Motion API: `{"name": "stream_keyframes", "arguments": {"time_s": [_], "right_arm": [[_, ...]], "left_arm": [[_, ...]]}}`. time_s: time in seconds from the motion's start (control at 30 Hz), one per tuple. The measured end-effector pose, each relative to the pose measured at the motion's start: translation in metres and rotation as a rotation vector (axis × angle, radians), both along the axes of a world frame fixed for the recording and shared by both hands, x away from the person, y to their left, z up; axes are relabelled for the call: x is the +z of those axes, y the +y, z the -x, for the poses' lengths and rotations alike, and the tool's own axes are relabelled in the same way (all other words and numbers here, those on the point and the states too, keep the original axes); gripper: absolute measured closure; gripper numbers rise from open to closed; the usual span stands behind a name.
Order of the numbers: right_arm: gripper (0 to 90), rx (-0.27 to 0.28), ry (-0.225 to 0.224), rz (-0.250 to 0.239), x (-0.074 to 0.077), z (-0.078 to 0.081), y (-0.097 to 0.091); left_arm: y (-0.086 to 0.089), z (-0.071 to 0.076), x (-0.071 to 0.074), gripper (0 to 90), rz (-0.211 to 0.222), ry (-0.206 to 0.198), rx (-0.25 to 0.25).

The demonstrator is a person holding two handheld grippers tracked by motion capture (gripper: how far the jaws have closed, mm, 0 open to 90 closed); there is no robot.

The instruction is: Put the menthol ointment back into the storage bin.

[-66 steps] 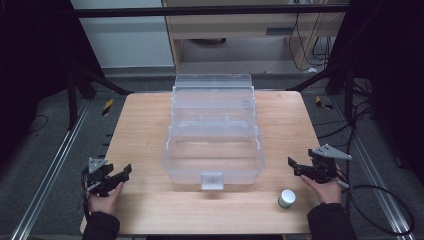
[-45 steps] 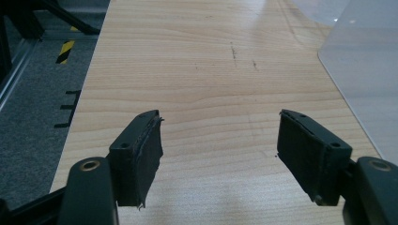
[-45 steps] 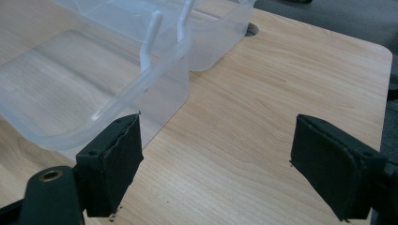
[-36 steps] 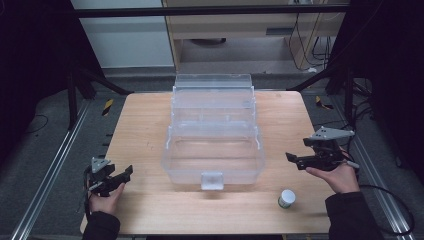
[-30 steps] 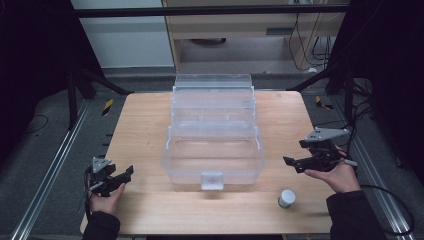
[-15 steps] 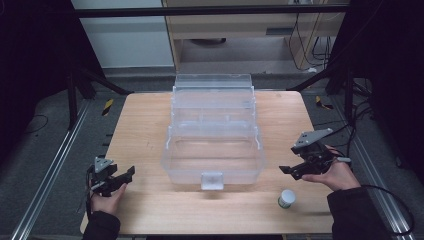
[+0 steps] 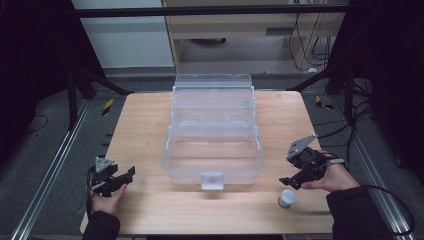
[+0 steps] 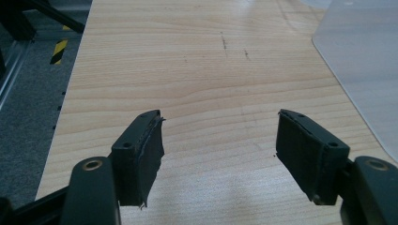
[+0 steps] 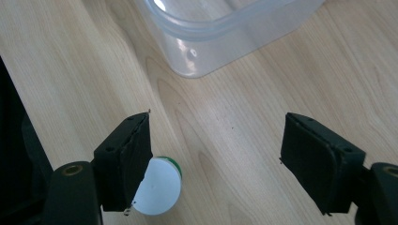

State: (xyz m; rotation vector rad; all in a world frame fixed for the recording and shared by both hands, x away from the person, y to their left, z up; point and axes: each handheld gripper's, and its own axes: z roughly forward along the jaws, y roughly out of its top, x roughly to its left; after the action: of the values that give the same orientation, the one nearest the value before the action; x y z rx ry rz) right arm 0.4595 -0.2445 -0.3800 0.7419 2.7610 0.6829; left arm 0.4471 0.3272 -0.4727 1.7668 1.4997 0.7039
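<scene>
A clear plastic tiered box stands open in the middle of the wooden table. A small jar with a white lid sits near the front right. My right gripper hovers just above and behind the jar, angled down. In the right gripper view the right gripper is open; its jaws have just been closing, with only bare wood between them. The jar lies partly behind the left jaw. My left gripper rests open at the front left, and the left gripper holds nothing.
The box's rounded corner lies close ahead of the right gripper. Its edge is to the right in the left gripper view. Metal rails run along both sides of the table, and cables trail on the floor at the right.
The right hand has come down and toward the front, tipping its gripper toward the jar. The left hand has stayed put.
</scene>
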Motion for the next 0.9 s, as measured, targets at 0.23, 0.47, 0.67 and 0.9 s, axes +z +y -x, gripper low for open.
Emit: {"name": "stream_keyframes", "arguments": {"time_s": [0.23,0.47,0.67,0.9], "right_arm": [[26.2,0.022,0.032,0.03,-0.003,0.003,0.001],[27.4,0.058,0.063,0.07,-0.008,0.008,0.002],[28.3,0.078,0.083,0.091,-0.013,0.012,0.002],[29.9,0.107,0.109,0.123,-0.018,0.016,0.003]], "left_arm": [[0.0,0.0,0.0,31.9,-0.003,-0.001,-0.001],[0.0,0.0,0.001,32.0,-0.004,-0.004,-0.002],[0.0,0.0,0.001,32.2,-0.005,-0.004,-0.002],[0.0,0.0,0.001,32.2,-0.006,-0.004,-0.001]]}}
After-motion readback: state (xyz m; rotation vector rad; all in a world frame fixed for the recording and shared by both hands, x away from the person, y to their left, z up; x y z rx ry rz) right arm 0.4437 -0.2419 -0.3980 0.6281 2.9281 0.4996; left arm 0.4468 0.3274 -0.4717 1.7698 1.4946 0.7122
